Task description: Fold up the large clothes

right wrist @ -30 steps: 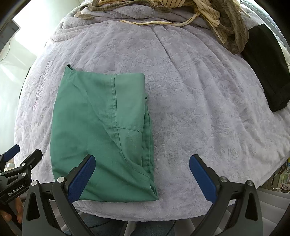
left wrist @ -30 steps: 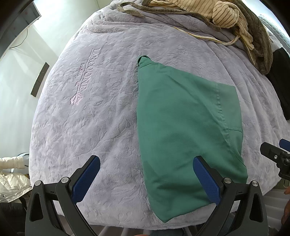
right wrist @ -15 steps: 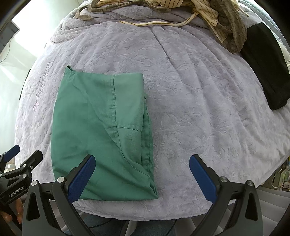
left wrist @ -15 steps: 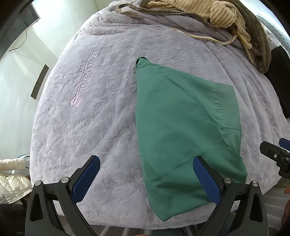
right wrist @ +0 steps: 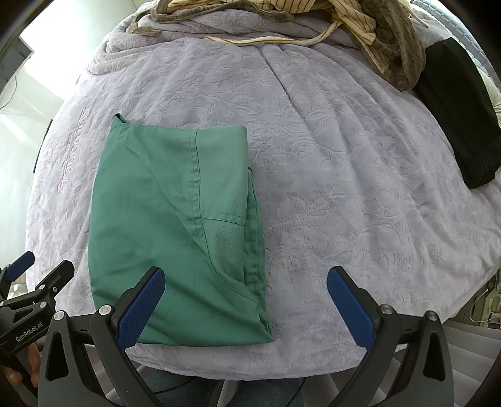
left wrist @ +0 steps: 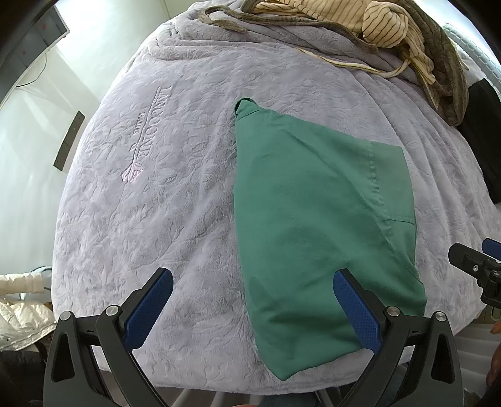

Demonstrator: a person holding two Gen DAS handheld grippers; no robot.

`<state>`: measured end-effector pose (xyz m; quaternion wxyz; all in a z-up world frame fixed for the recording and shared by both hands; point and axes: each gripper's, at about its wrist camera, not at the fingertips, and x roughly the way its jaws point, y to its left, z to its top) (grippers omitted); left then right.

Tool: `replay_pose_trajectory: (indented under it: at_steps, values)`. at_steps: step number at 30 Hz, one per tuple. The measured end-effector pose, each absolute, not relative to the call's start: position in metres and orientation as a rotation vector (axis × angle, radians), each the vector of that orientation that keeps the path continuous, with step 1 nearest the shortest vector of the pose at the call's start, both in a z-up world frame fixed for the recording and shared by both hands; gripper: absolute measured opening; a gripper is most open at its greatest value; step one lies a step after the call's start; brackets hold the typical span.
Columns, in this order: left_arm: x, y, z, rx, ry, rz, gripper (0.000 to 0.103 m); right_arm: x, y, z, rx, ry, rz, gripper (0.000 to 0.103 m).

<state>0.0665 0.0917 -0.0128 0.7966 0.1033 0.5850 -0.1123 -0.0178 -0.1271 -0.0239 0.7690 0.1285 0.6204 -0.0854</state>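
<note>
Green folded garment lies flat on the lavender embossed blanket, near its front edge. The left gripper and right gripper both hang above that edge, jaws spread wide and holding nothing. A striped pile and a black folded cloth sit at the far side.

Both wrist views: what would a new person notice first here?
First the folded green garment, flat near the front edge of the lavender blanket. Next the heap of striped clothes at the far side, with a folded black garment to its right. Both hand-held grippers, left and right, are open and hold nothing.
</note>
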Motion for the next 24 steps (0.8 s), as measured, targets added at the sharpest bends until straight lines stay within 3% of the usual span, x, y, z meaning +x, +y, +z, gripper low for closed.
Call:
replay_pose_trajectory:
  at_steps: [24]
  values:
    - [0.0652,0.0945,-0.0143,0.218,1.264,-0.222,0.102,-0.0217,-0.1210,-0.0272,0.295,1.359,-0.188,0.103]
